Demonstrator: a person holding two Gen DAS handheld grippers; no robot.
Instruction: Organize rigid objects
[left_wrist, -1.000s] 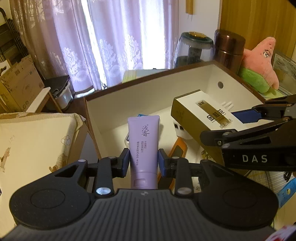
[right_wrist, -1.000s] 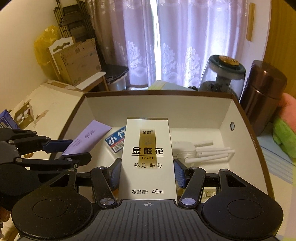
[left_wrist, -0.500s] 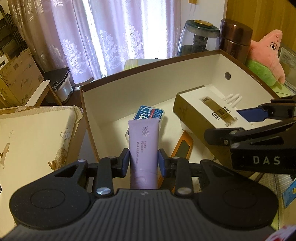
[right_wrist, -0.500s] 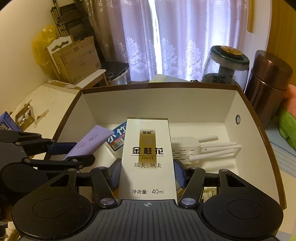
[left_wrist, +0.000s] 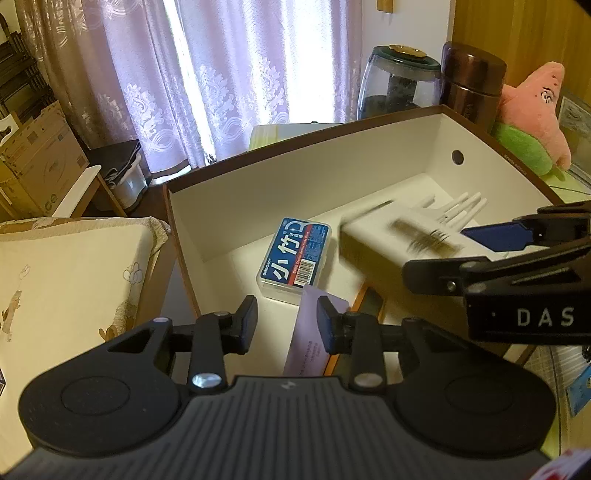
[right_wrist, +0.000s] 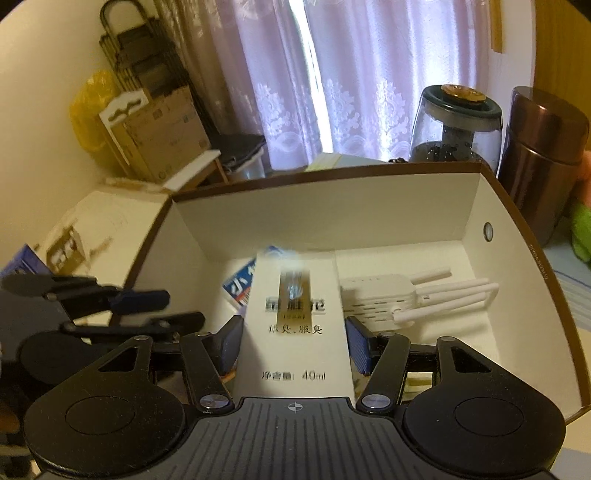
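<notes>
I count one lavender tube (left_wrist: 312, 332) at lower centre, leaning against my left gripper (left_wrist: 286, 323)'s right pad; its jaws are opening, the left pad clear of it. One white-and-gold carton (right_wrist: 293, 332) is clamped in my right gripper (right_wrist: 293, 343) at centre frame. One brown-rimmed box (left_wrist: 295, 184) contains one blue-labelled case (left_wrist: 295, 254) and one white router (right_wrist: 380, 299), right of centre.
</notes>
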